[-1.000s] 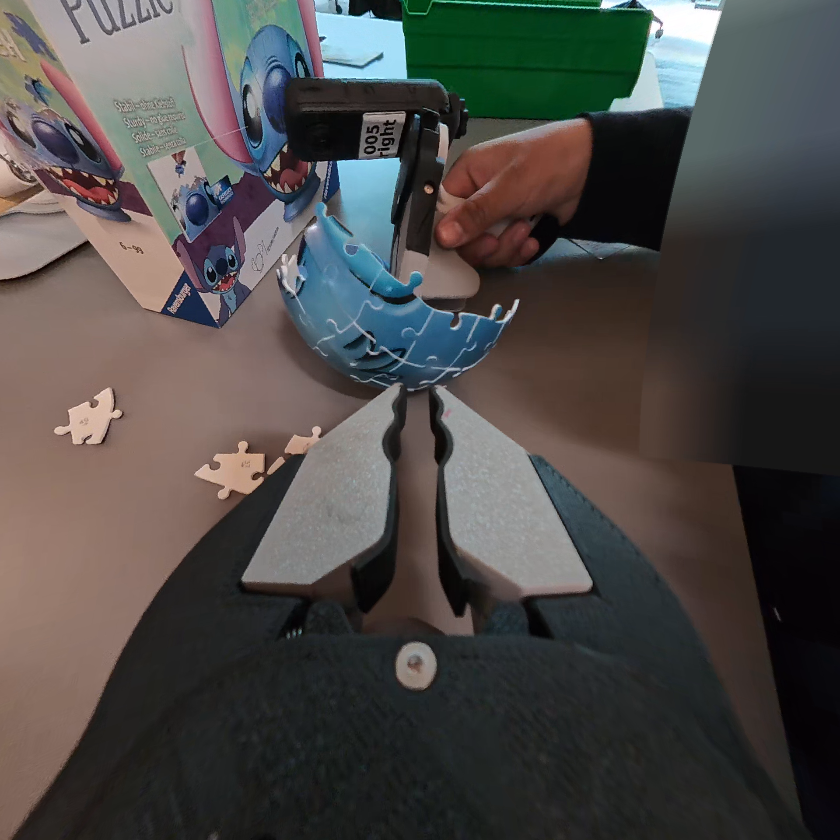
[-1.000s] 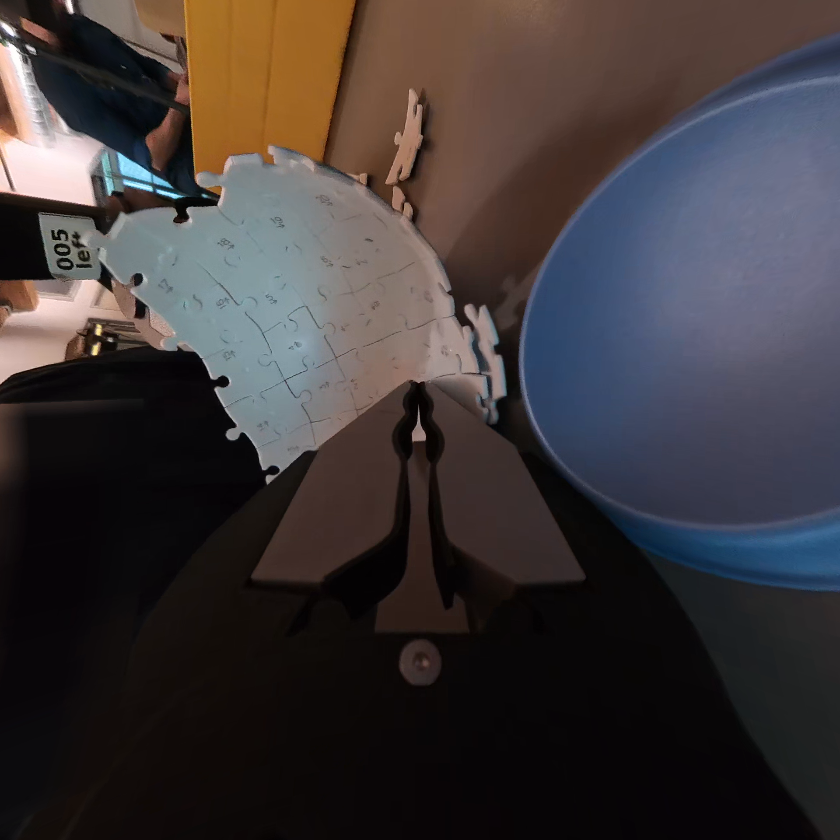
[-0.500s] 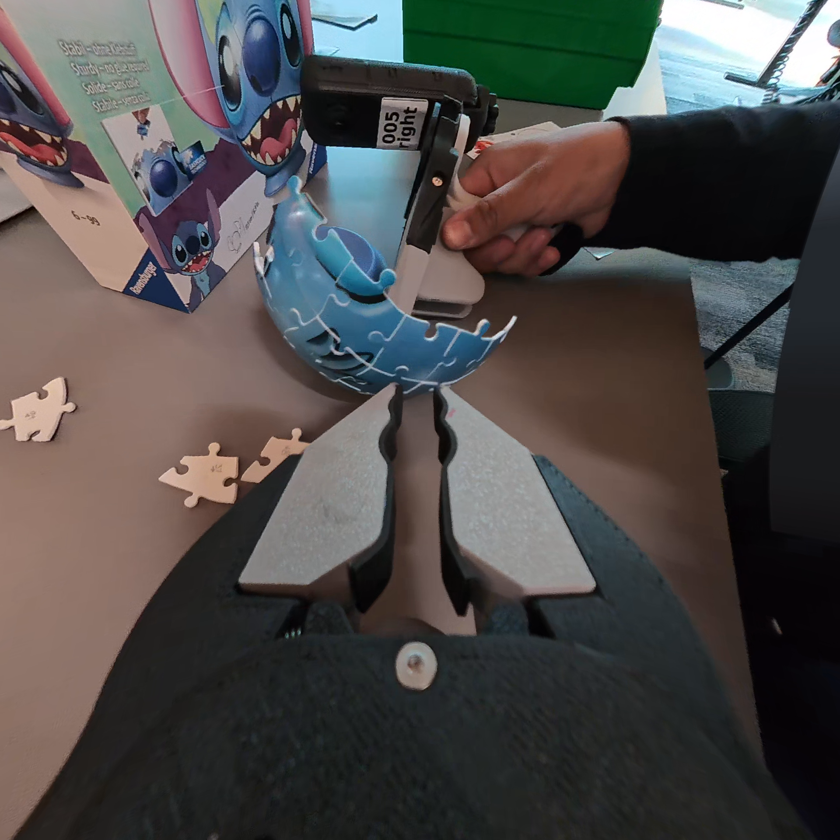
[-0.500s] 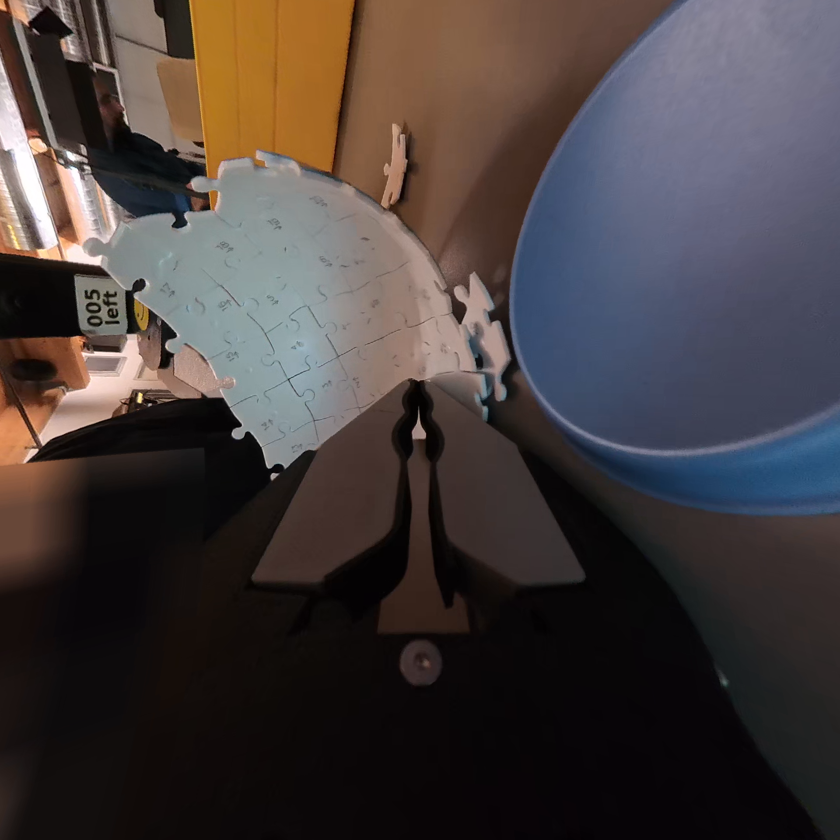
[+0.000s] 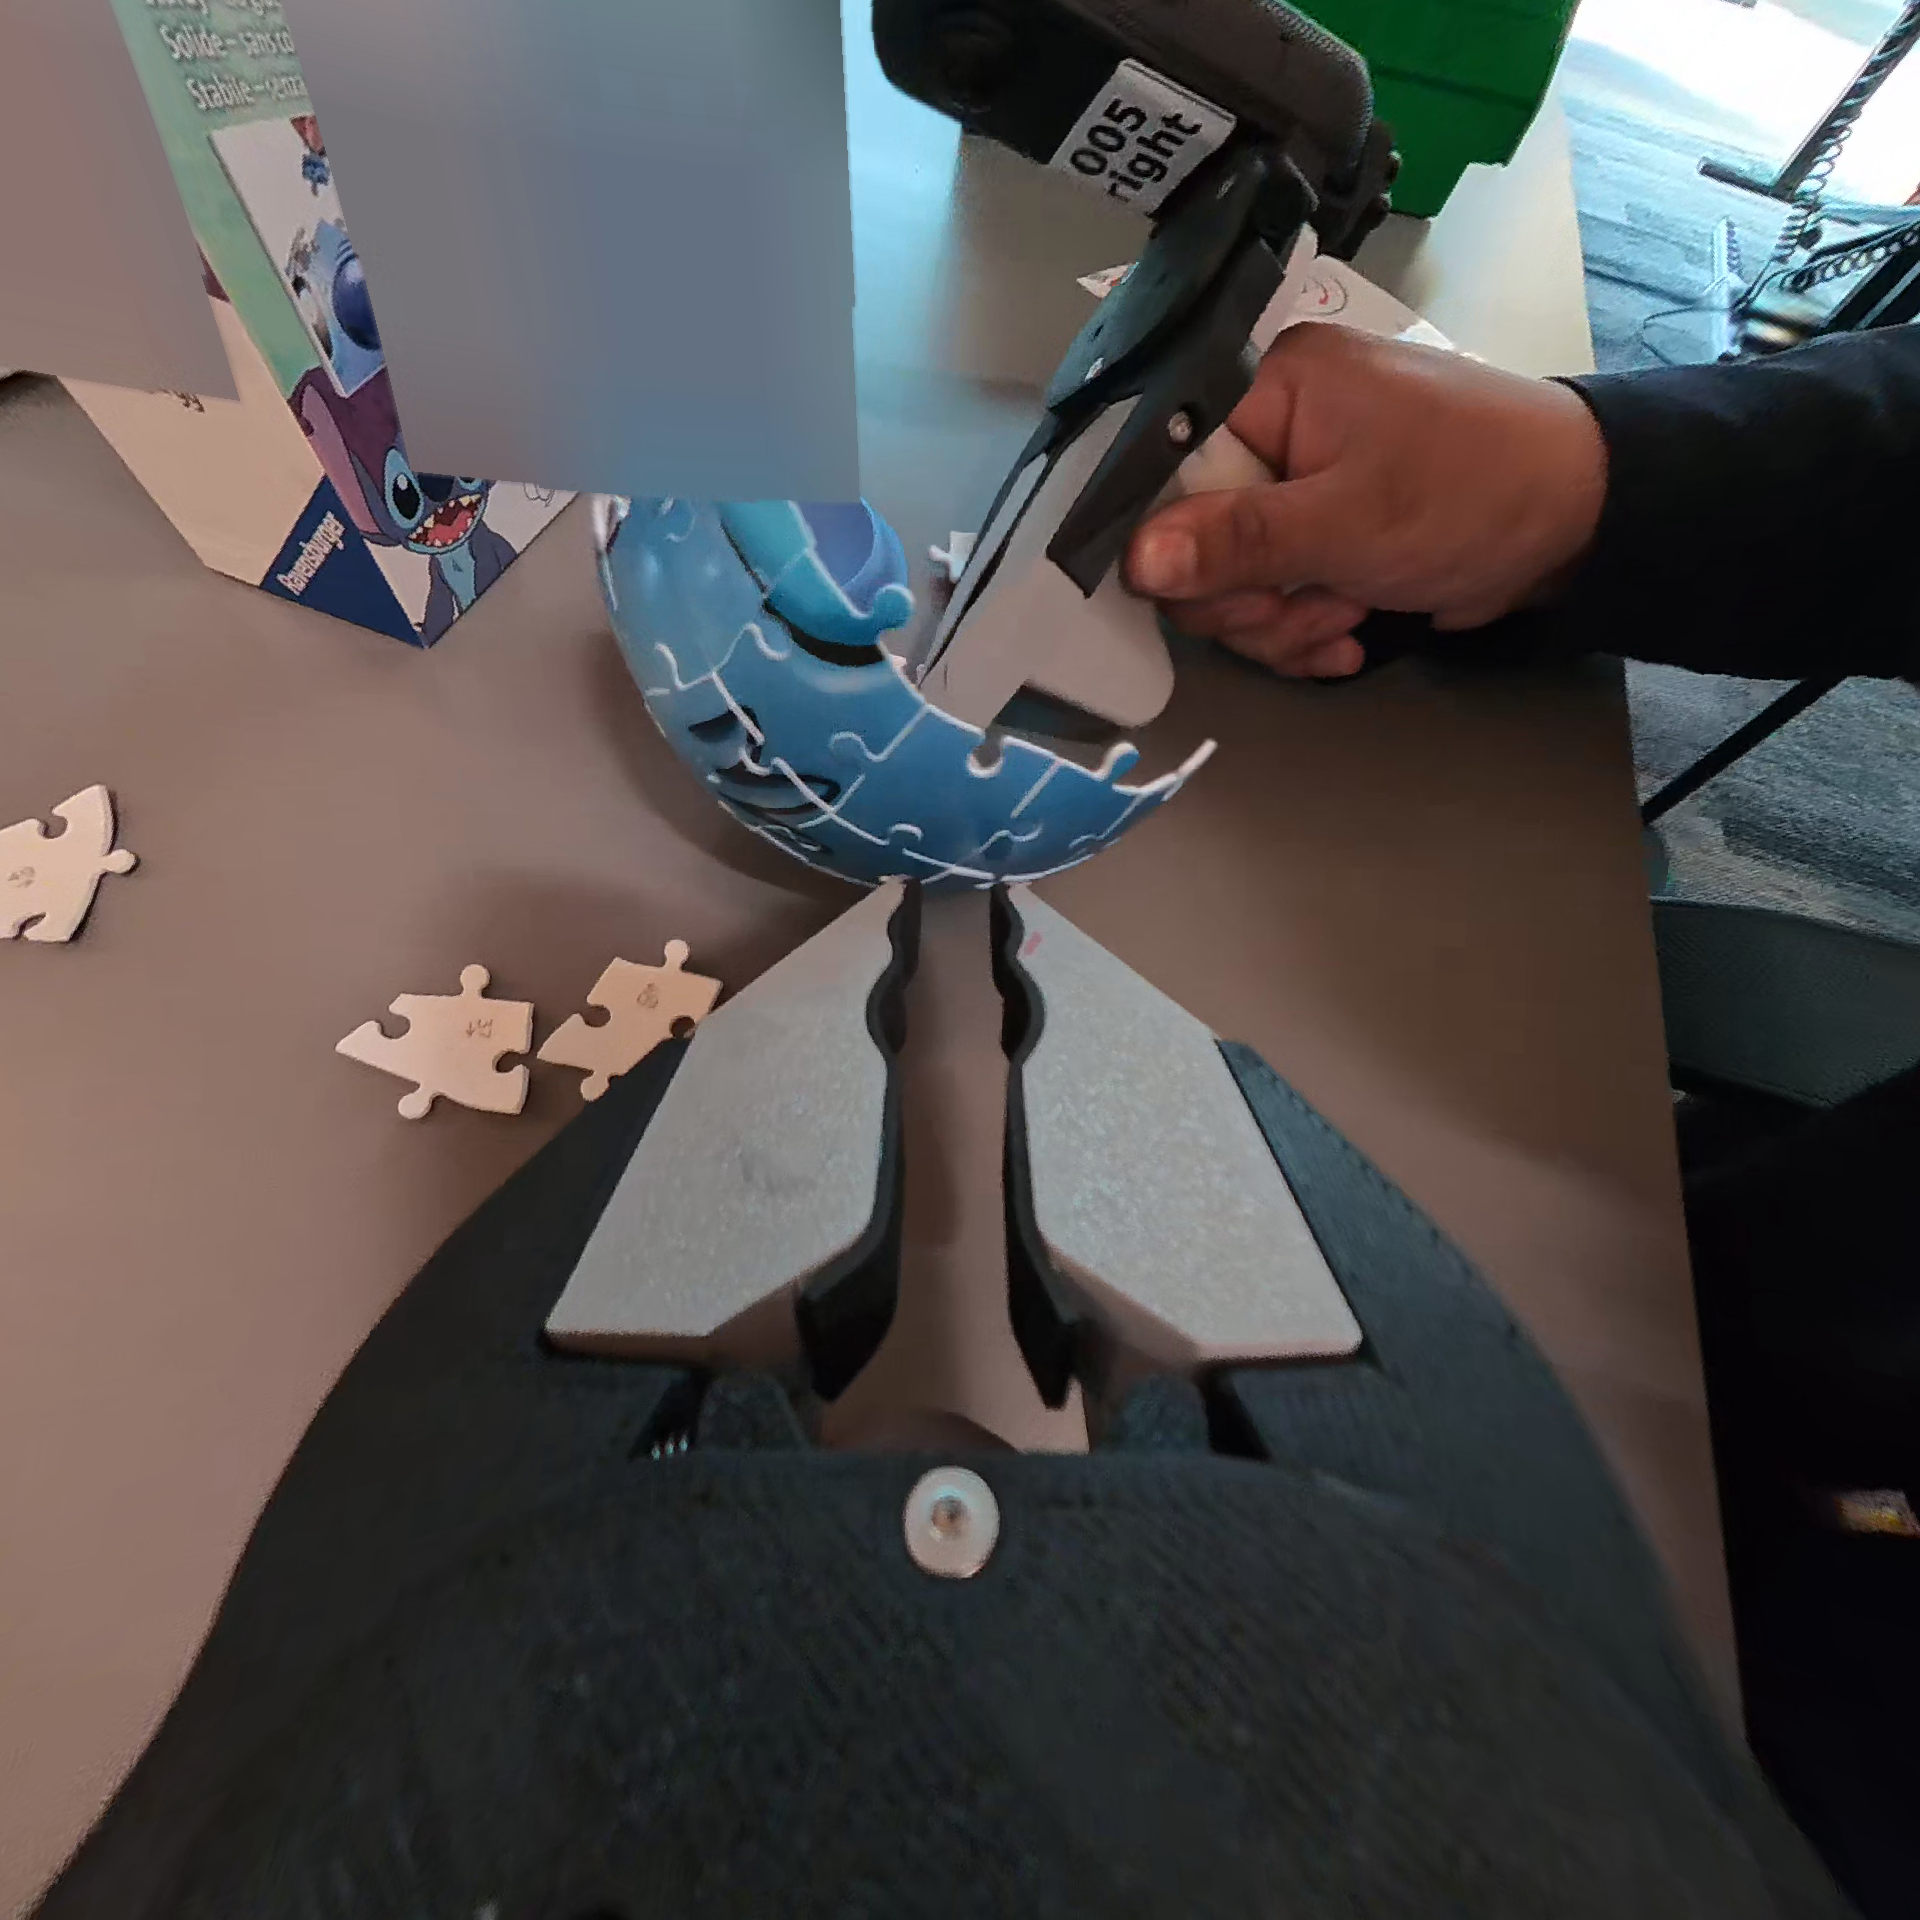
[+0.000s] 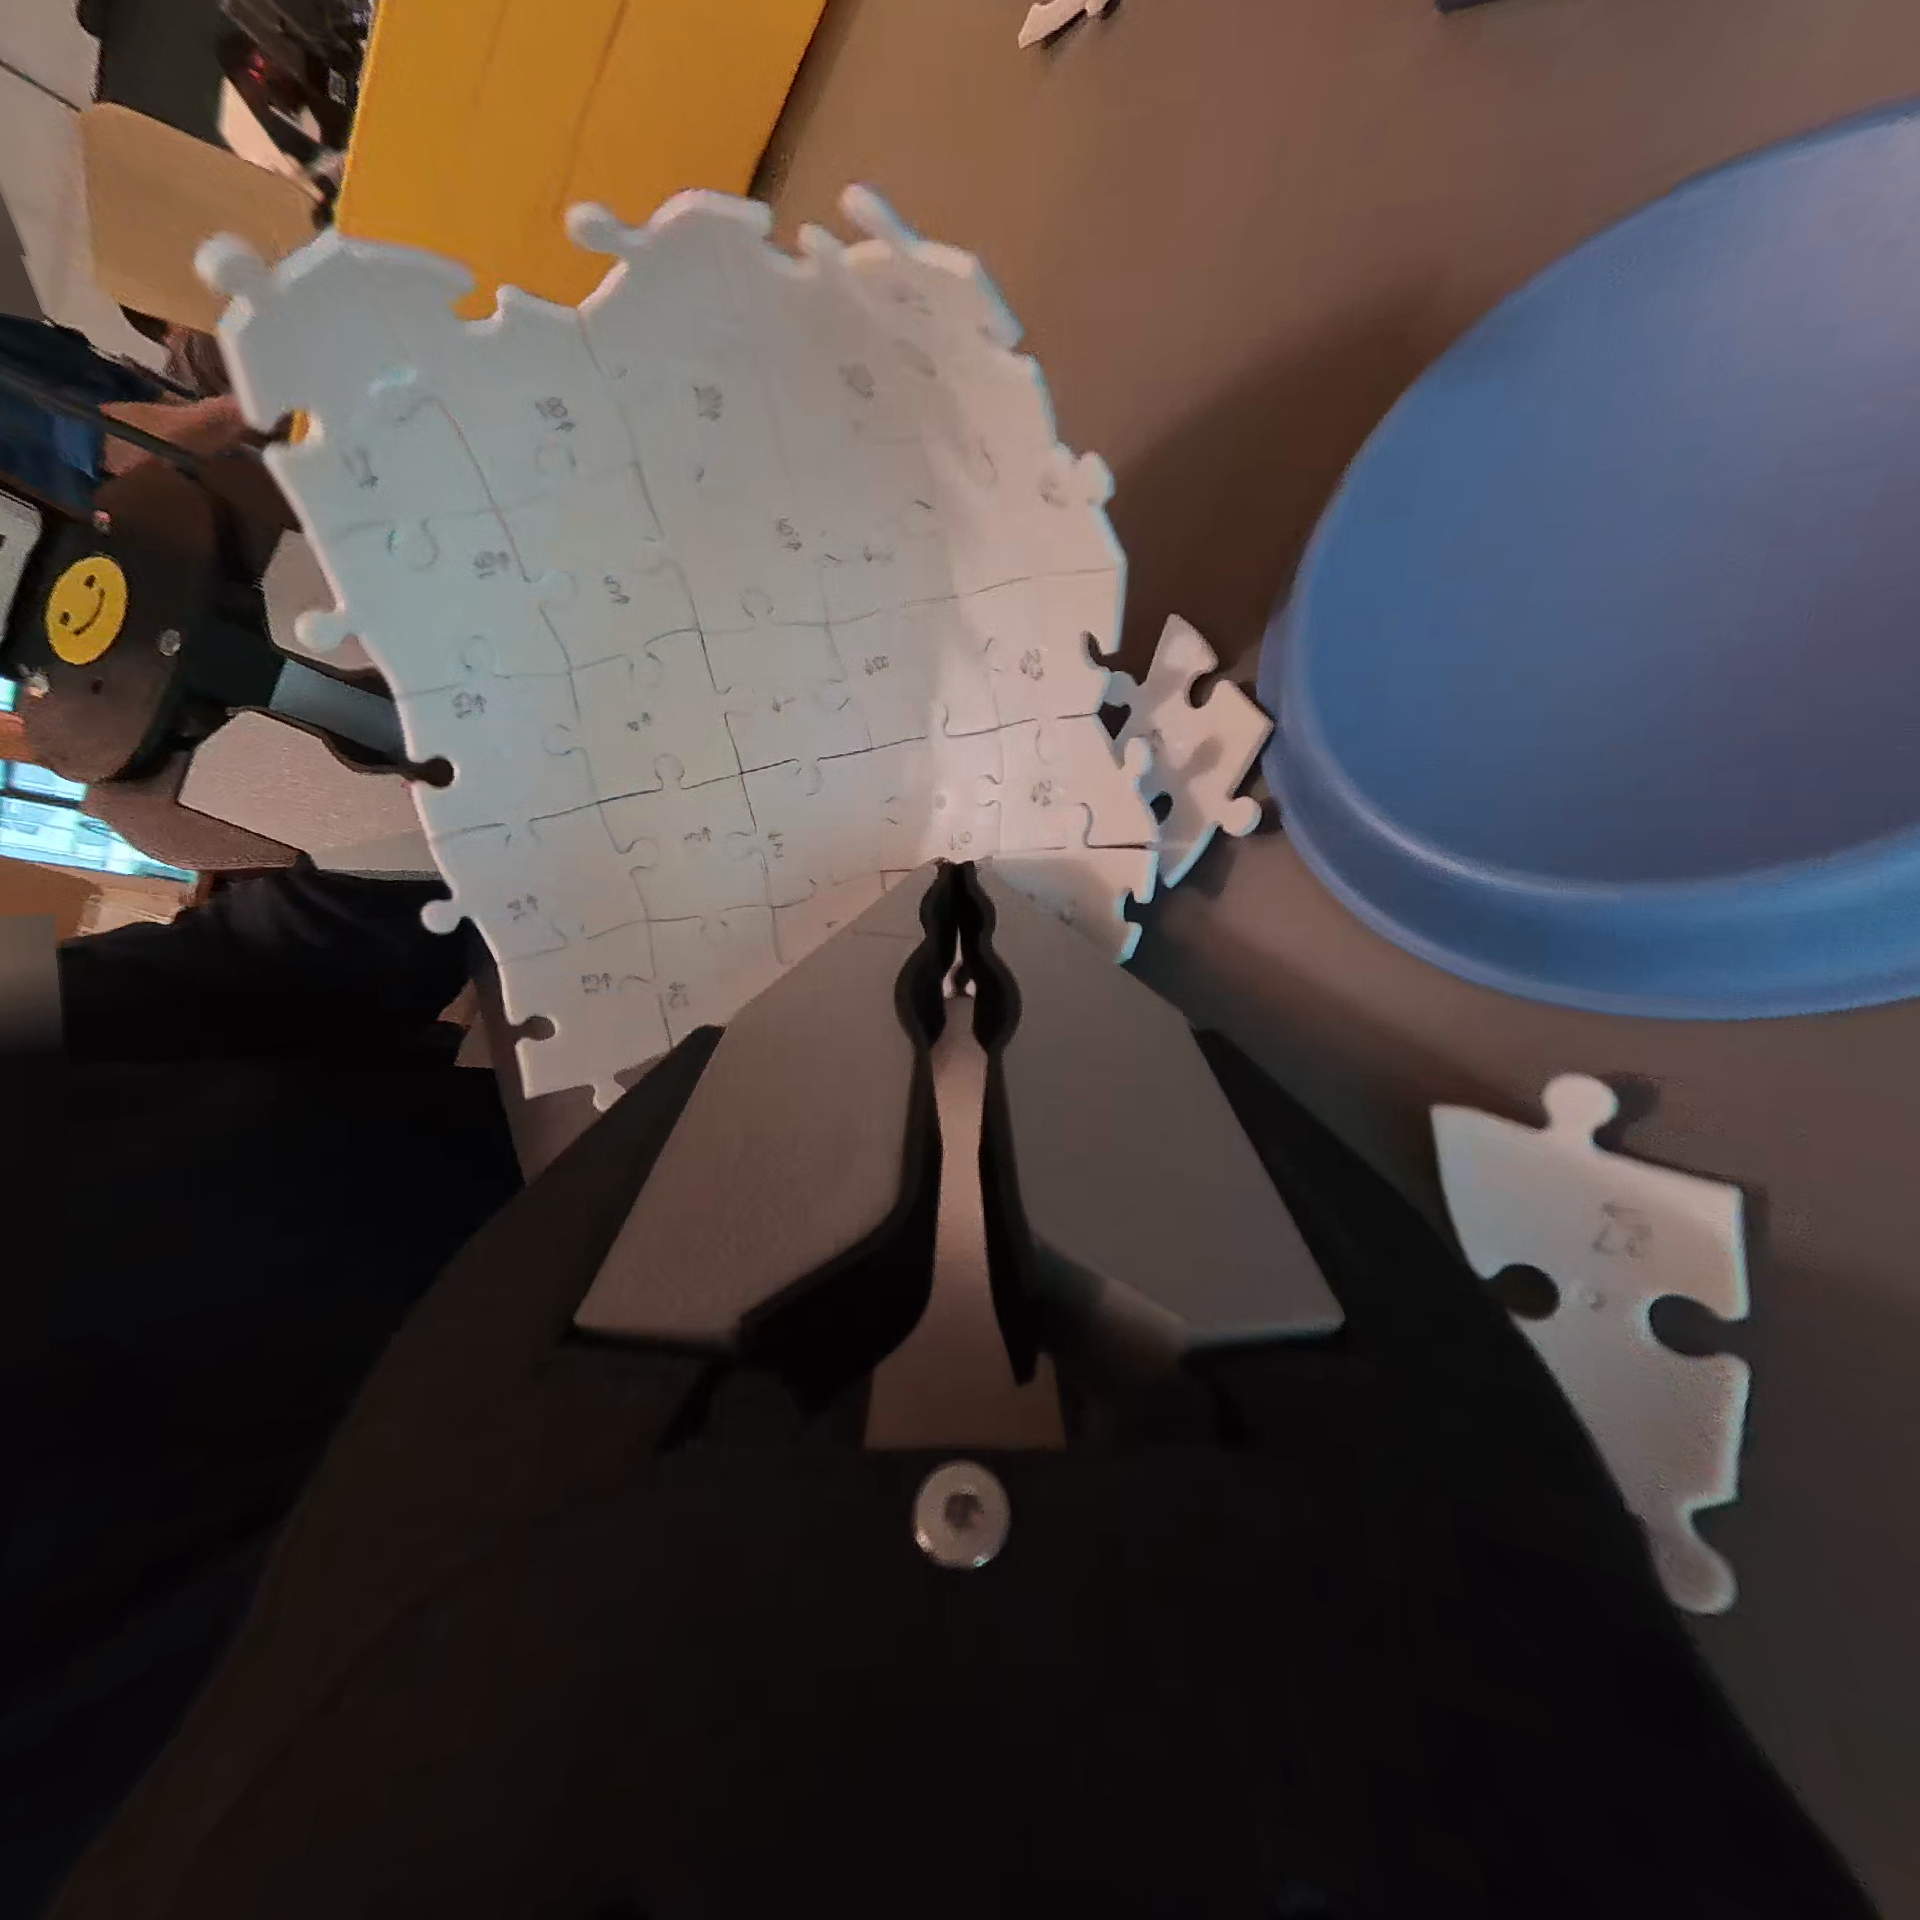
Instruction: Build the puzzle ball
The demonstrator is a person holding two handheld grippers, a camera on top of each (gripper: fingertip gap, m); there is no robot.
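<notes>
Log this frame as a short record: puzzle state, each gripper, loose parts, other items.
puzzle: partly built blue shell, white inside facing the right wrist view, rim jagged
right gripper: jaws shut on shell edge
left gripper: jaws slightly apart, tips at shell's underside; grip unclear
loose pieces: white side up on table
others: puzzle box, blue bowl, green bin

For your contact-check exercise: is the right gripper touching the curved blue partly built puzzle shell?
Touching. In the right wrist view the right gripper is shut on the curved blue puzzle shell, pinching its edge between its tips.
</notes>
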